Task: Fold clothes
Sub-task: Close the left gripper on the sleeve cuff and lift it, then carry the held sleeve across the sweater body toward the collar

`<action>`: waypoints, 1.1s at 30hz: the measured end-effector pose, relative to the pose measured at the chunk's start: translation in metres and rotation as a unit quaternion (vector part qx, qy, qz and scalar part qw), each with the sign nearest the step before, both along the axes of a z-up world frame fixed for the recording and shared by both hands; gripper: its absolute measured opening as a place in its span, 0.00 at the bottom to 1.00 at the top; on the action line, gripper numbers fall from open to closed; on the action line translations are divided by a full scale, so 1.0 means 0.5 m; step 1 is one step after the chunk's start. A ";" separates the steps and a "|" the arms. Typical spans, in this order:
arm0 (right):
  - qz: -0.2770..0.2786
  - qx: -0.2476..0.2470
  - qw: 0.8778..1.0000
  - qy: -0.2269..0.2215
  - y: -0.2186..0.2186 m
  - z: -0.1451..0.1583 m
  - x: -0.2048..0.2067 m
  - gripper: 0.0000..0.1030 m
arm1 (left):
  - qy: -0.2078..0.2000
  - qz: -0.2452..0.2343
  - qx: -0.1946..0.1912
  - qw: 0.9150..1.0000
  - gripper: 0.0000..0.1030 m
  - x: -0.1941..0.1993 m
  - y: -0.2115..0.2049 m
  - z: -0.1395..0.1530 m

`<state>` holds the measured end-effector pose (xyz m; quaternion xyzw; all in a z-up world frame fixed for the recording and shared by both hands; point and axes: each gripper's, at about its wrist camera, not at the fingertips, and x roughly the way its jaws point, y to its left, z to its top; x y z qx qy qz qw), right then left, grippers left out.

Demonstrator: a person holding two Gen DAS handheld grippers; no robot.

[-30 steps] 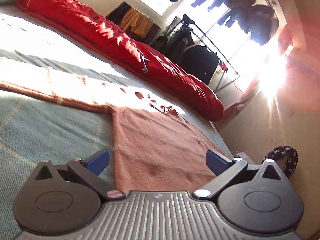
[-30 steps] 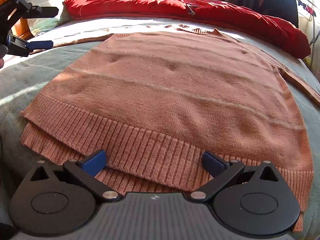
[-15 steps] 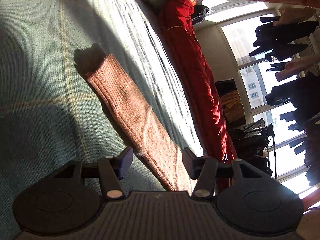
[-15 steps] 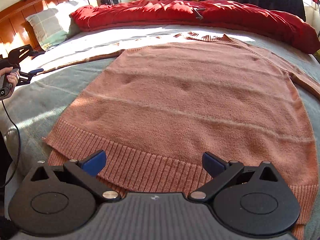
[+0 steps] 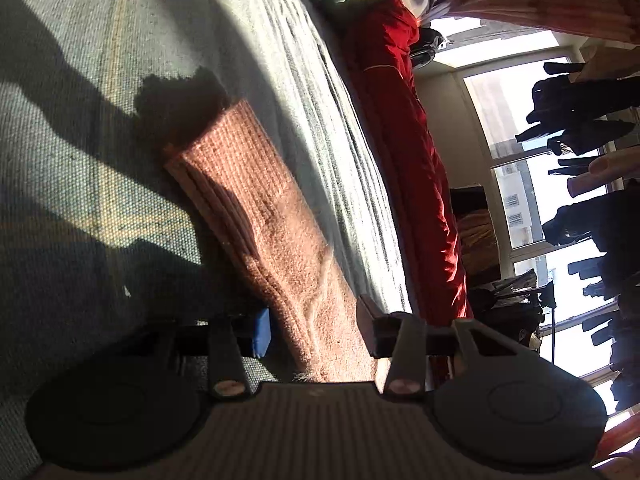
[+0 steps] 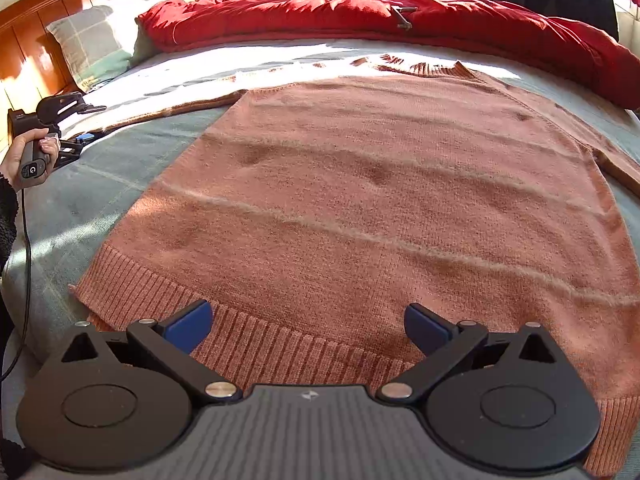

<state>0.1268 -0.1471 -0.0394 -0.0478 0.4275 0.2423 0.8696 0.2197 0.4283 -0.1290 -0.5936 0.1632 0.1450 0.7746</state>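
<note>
The sweater (image 6: 360, 208) lies flat on the grey-green bedspread (image 6: 120, 184), hem toward me and neckband toward the red duvet (image 6: 360, 12) at the far side, so the body's long axis runs away from my right-hand tool. Its left sleeve (image 5: 272, 224) stretches out sideways toward the headboard end, so the sleeve's long axis runs across the body's, and its ribbed cuff (image 5: 216, 152) points outward, away from the torso. My left gripper (image 5: 316, 320) is the nearer tool to that sleeve: in the left wrist view the sleeve runs out from between the fingers, its axis roughly in line with the tool, cuff ahead of it. The jaws are closing with the knit between them; I see a sliver of gap at the blue pad (image 5: 262, 330), so I judge that the pinch is not yet complete. My right gripper (image 6: 308, 324) hovers over the hem with its jaws spread wide and nothing between them; it is well apart from the sleeve. In the right wrist view a hand (image 6: 24, 160) holds the left tool low over the bed at the sleeve end. I judge that the coming move is to carry the sleeve inward across the body, so the grip must travel along the sleeve's axis toward the torso.
</note>
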 end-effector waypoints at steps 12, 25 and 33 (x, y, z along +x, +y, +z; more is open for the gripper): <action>0.005 -0.003 1.000 0.000 0.001 -0.013 0.018 1.00 | -0.052 0.048 -0.009 0.997 0.38 -0.011 0.008 -0.023; 0.005 -0.001 1.000 -0.009 -0.013 -0.011 0.026 1.00 | 0.064 0.018 0.120 0.990 0.06 0.032 -0.006 0.042; 0.026 0.000 0.998 -0.050 -0.044 0.019 0.007 1.00 | 0.079 -0.017 0.207 0.975 0.05 0.052 -0.062 0.189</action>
